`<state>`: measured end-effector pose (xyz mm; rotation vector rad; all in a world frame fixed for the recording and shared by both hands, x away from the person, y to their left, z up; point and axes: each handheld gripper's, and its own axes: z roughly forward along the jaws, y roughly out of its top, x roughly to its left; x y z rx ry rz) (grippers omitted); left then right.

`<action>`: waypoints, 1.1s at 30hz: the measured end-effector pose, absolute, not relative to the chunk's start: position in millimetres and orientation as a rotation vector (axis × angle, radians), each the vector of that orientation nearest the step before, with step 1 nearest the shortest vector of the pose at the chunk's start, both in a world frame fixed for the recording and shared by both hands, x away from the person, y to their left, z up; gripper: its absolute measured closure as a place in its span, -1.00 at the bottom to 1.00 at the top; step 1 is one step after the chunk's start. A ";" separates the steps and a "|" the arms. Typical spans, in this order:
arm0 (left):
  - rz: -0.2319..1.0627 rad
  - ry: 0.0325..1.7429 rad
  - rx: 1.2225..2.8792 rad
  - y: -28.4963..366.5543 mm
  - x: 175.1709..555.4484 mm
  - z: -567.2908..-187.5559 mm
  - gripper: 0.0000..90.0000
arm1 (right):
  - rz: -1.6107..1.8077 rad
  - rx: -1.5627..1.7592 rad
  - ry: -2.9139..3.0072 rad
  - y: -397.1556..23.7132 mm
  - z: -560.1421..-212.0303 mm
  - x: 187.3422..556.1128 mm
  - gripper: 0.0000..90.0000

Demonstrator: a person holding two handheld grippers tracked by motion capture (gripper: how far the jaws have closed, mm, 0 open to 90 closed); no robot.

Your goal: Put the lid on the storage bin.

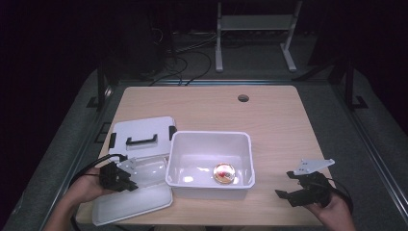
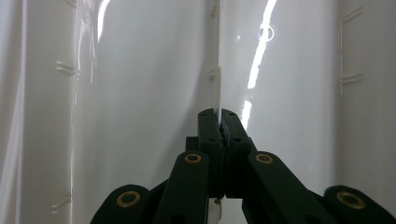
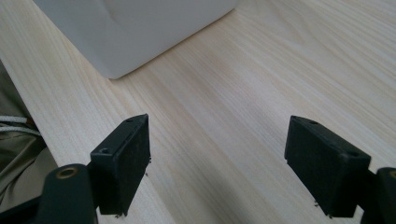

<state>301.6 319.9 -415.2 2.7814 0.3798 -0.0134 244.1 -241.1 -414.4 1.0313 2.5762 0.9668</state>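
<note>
Clamped together at the near end: left tongs (image 2: 219, 122), pads pinching a thin upright edge of the clear tray (image 2: 214, 70), nothing but that narrow rim between them. Seen from above, held just right of the left tongs and resting partly on a flat white lid (image 1: 134, 204), hard against the left wall of the white bin (image 1: 240, 144).

Likely trouble first on this side:
- Thin, glossy rim, shallow bite: could slide out of the pads on any lift or twist, dropping the tray back onto the flat lid or off the near edge of the tabletop (image 1: 269, 120).
- Flexible plastic: could bow under a one-sided grip and spring loose.
- Contact with the bin: could catch on the bin's lip when raised and drag or tip the bin.
- Beyond the left tongs, a second lid with a black handle (image 1: 142, 127): could be knocked by a wide swing.

Between both tongs, inside the bin: a small round shiny object (image 1: 224, 172), apt to roll and rattle if the bin gets nudged.

Far right: right tongs (image 3: 217, 163), jaws wide apart, holding nothing, low over bare wood, well apart from the tray and just right of the bin's corner. No support for the tray's free side from there; bracing the bin likely worth doing before any lift.
</note>
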 end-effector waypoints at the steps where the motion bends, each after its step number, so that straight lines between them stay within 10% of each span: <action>1: -0.016 0.374 2.781 321.5 301.4 -413.0 0.99 | 0.965 1.027 2.575 -241.5 -414.5 244.2 -0.52; 33: 0.139 0.366 2.696 356.5 301.6 -285.7 0.99 | 0.924 1.021 2.621 -229.8 -424.0 251.6 -0.52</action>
